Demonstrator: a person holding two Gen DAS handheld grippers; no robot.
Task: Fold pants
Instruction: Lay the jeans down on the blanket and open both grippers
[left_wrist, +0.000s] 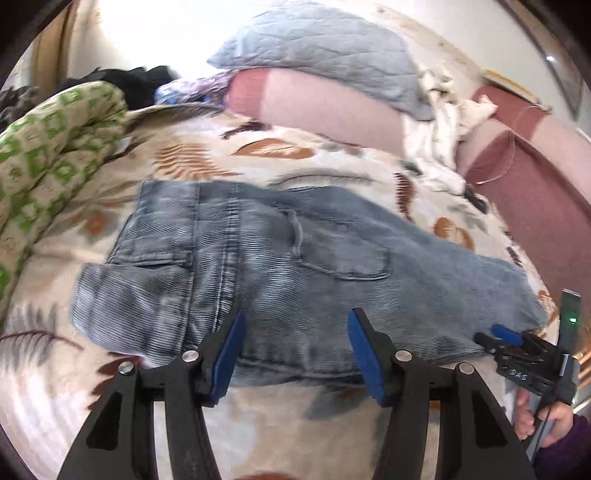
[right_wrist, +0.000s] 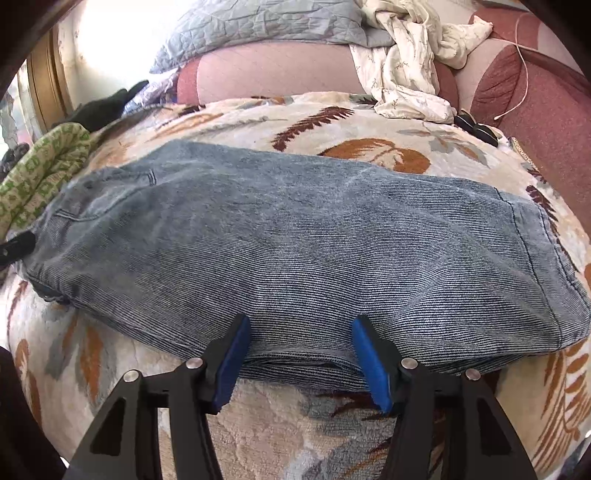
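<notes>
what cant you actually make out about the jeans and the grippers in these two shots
- Underside of the jeans: hidden by the top layer in both views, so the number of folds is unclear.
- Left gripper: in the right wrist view only a black tip shows at the left edge.
- Right gripper: in the left wrist view it is small at the right edge; its jaws can't be judged there.
- Left wrist view: motion blur softens the pocket stitching.

"DAS" on right gripper body
</notes>
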